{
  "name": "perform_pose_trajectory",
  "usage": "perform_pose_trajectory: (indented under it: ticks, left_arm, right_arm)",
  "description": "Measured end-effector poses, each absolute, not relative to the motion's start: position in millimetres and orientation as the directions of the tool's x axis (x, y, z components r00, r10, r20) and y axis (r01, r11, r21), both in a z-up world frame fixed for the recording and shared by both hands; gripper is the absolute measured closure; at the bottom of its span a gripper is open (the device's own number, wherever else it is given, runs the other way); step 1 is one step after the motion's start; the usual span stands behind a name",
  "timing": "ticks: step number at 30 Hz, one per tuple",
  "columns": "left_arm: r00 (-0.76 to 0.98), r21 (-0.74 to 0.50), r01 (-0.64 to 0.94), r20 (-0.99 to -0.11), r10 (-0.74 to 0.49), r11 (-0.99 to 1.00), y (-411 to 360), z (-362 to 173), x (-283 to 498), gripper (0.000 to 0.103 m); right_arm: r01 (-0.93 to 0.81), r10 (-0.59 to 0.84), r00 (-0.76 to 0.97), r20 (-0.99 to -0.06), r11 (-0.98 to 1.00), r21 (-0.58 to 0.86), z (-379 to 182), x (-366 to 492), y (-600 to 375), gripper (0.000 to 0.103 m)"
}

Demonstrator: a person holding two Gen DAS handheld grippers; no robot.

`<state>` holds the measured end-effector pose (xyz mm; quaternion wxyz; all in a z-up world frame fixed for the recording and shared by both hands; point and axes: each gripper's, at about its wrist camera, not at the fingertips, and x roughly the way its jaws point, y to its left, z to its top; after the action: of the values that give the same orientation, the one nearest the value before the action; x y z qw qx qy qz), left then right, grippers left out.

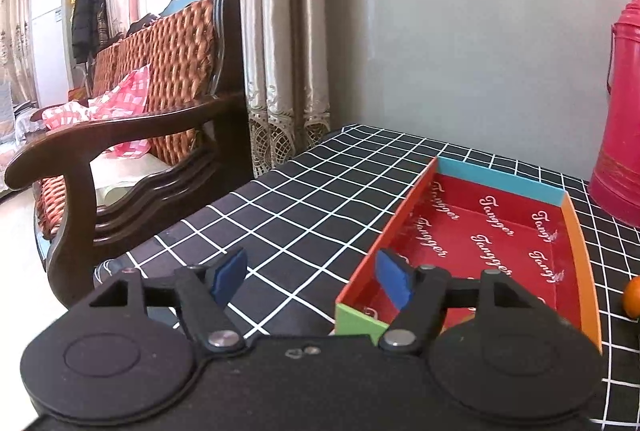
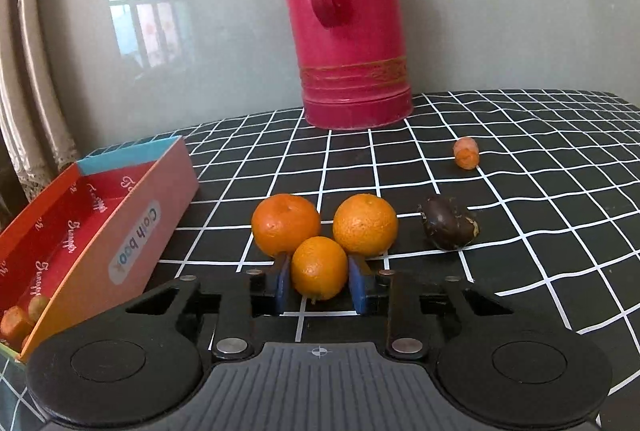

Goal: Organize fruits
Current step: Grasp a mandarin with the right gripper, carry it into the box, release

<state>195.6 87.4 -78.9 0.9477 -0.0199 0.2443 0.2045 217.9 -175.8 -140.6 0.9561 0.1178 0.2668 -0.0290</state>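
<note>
Right tongs (image 2: 319, 281) are sitting low over the desk (image 2: 540, 199), blue pads (image 2: 282, 283) narrowed around the nearest orange (image 2: 319, 268); the pads are lying just beside its sides, but actual contact cannot be told. Two more oranges are resting behind it: one at 11 o'clock (image 2: 285, 224), one at 1 o'clock (image 2: 365, 223), both close against the near one. A dark brown fruit (image 2: 448, 227) is lying at 2 o'clock, apart from the oranges; a small orange piece (image 2: 466, 152) is lying farther back at 1 o'clock. The red flask (image 2: 348, 19) is standing upright at 12 o'clock by the wall. The box (image 2: 132, 243) is lying at 9 o'clock, with small orange fruits (image 2: 22, 317) in its near end.

Left tongs (image 1: 312, 277) are hovering spread wide, holding nothing; the right pad is overlapping the box's near left wall (image 1: 384, 235).
</note>
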Motion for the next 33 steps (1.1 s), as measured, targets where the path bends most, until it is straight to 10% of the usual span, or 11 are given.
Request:
perform_pose_trajectory:
  ticks: [14,29,33]
  left_arm:
    - [0.754,0.018,-0.47,-0.512,0.412,0.883,120,-79,191,0.038]
    - [0.734,0.015,-0.507,-0.517,0.441,0.862,146,-77,184,0.037]
    - [0.733,0.009,-0.509,-0.52,0.439,0.861,148,-76,183,0.037]
  right_arm:
    - [-0.194,0.262,0.927,-0.268,0.947,0.257,-102,183,-126,0.072]
    - [-0.386,0.408,0.857,-0.316,0.913,0.131,-116,179,-50,0.07]
    - [-0.362,0.382,0.882,-0.276,0.924,0.123,-115,174,-51,0.026]
